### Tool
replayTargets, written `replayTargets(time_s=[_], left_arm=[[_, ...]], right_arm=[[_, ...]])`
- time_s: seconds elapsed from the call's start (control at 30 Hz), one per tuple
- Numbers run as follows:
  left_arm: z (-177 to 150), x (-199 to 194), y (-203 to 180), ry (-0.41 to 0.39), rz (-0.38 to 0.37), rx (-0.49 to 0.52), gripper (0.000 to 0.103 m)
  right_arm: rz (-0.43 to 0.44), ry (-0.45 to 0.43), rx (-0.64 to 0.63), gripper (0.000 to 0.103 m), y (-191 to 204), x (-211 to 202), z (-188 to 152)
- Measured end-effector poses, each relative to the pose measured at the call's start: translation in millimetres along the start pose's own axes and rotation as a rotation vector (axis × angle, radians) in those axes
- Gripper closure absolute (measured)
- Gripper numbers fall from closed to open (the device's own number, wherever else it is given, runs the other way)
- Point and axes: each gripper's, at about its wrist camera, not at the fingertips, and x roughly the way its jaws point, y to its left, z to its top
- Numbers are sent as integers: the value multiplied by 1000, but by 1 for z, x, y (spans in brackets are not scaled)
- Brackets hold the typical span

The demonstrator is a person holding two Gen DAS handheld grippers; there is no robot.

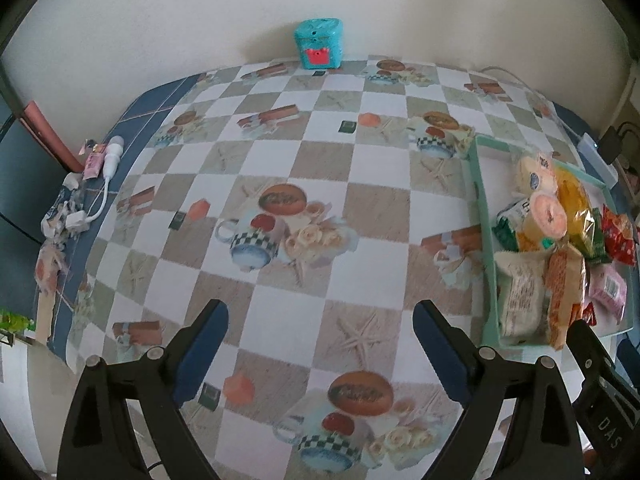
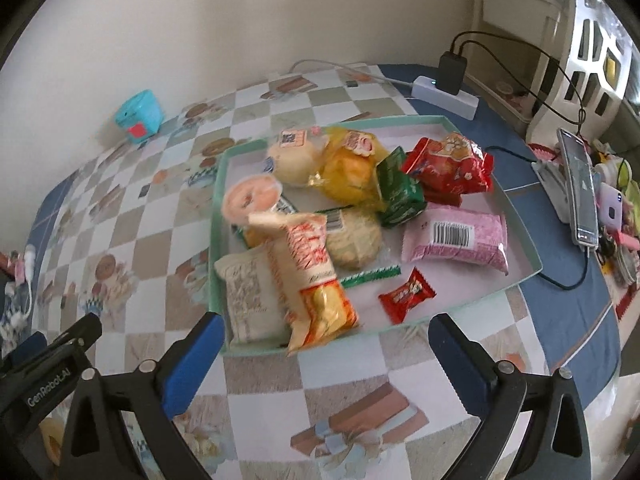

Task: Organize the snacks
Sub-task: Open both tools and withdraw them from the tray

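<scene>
A mint-green tray (image 2: 219, 216) on the checked tablecloth holds several wrapped snacks: a red bag (image 2: 452, 166), a pink packet (image 2: 456, 240), a yellow bun pack (image 2: 348, 172), a green packet (image 2: 400, 192), an orange-and-white bag (image 2: 312, 276) and a small red candy (image 2: 406, 294). My right gripper (image 2: 326, 330) hangs open just before the tray's near edge, nothing between its fingers. In the left wrist view the same tray (image 1: 486, 240) lies at the right. My left gripper (image 1: 320, 320) stands open over bare tablecloth, left of the tray, holding nothing.
A teal box (image 1: 319, 43) stands by the wall at the table's back. A white charger and cable (image 1: 106, 172) lie at the left edge. A power strip with a black plug (image 2: 450, 84) and a phone on a stand (image 2: 578, 188) sit right of the tray.
</scene>
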Motion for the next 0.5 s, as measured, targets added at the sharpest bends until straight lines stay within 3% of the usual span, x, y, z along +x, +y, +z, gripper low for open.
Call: replayTargets(time_s=[0.5], left_arm=[[-19, -4, 5, 11, 30, 45, 9]], right_arm=[[-1, -29, -26, 0, 10, -11, -4]])
